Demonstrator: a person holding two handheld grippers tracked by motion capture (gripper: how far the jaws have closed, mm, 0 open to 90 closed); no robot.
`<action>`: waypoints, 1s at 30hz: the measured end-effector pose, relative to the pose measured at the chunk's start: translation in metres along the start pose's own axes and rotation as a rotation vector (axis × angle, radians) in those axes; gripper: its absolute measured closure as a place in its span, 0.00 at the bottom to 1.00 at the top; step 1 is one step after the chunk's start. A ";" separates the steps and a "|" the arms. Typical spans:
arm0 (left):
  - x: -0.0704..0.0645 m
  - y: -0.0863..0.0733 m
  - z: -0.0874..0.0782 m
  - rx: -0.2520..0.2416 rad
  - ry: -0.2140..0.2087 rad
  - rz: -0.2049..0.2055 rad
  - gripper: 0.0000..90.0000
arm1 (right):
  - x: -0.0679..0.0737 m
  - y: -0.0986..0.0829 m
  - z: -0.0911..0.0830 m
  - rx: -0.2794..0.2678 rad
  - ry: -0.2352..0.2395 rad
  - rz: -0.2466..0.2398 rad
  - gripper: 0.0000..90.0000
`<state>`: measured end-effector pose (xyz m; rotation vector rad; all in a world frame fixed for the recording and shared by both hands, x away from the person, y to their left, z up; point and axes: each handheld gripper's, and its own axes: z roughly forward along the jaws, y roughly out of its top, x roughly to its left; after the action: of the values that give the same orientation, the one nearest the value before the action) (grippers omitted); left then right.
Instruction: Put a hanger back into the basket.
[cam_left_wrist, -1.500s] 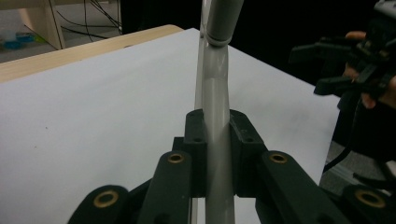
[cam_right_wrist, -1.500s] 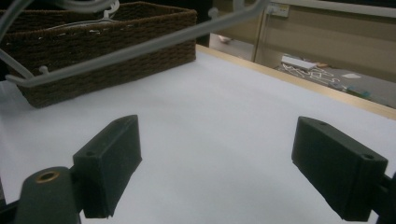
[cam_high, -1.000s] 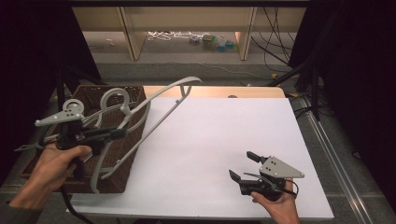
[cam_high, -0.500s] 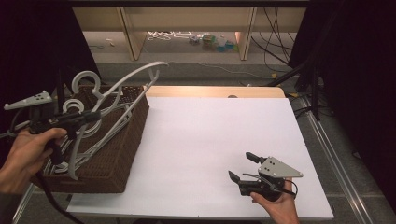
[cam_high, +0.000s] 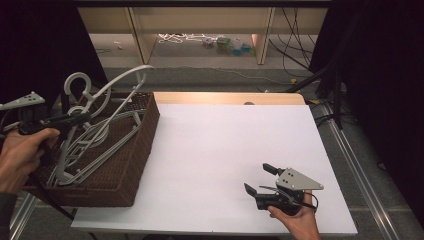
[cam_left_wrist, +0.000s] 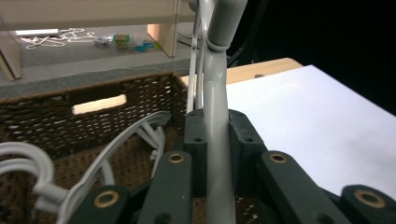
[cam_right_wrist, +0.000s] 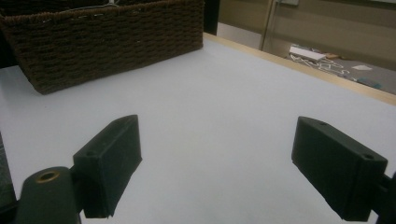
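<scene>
Grey plastic hanger sits clamped in the left gripper, jaws closed tight on its thin bar, hook end up and the rest leaning over the brown wicker basket at the table's left edge, where more hangers lie tangled. Looks light, stiff and smooth, so likely to swivel or snag; a hold on the bar near the neck seems best. Right gripper rests wide open and empty on the white table.
</scene>
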<state>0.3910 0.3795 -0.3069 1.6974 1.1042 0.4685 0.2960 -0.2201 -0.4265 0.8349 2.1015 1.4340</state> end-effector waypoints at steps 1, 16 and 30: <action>0.003 -0.001 0.000 0.004 0.009 0.001 0.88 | 0.000 0.000 0.000 0.000 0.000 -0.001 0.18; 0.034 -0.021 -0.004 0.100 0.024 0.068 0.88 | 0.000 0.000 0.000 0.006 0.004 0.000 0.18; 0.046 -0.039 0.005 0.177 0.025 0.087 0.88 | 0.000 -0.001 0.003 -0.008 0.011 0.000 0.18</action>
<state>0.4008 0.4183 -0.3526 1.9045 1.1199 0.4584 0.2978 -0.2186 -0.4288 0.8258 2.1023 1.4487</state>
